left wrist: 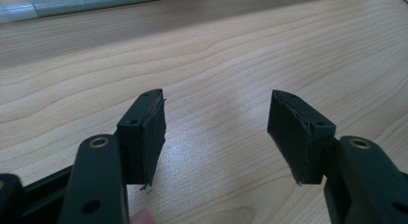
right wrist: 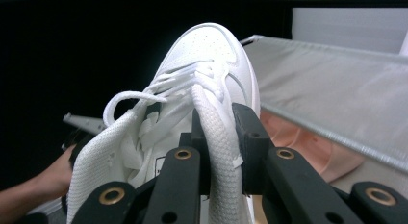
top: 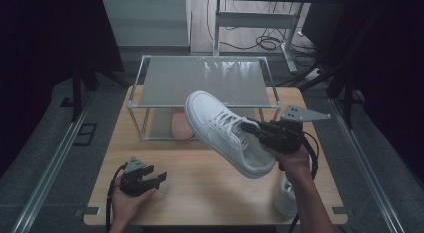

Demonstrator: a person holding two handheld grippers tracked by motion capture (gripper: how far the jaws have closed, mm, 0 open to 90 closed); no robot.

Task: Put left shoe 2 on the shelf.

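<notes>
A white sneaker [top: 225, 133] hangs in the air above the wooden table [top: 200, 193], toe pointing toward the shoe rack [top: 205, 80]. My right gripper [top: 252, 129] is shut on the sneaker's collar wall near the tongue; in the right gripper view the padded white edge [right wrist: 219, 137] is pinched between the two black jaws. A second white sneaker [top: 286, 195] rests on the table by the right forearm. My left gripper [top: 159, 177] lies low at the table's front left, open, with bare wood between its fingers [left wrist: 144, 137].
The metal-framed rack has a grey fabric top shelf and a pink item [top: 181, 125] on its lower level. Dark curtains flank the table. Cables [top: 267, 42] lie on the floor behind the rack.
</notes>
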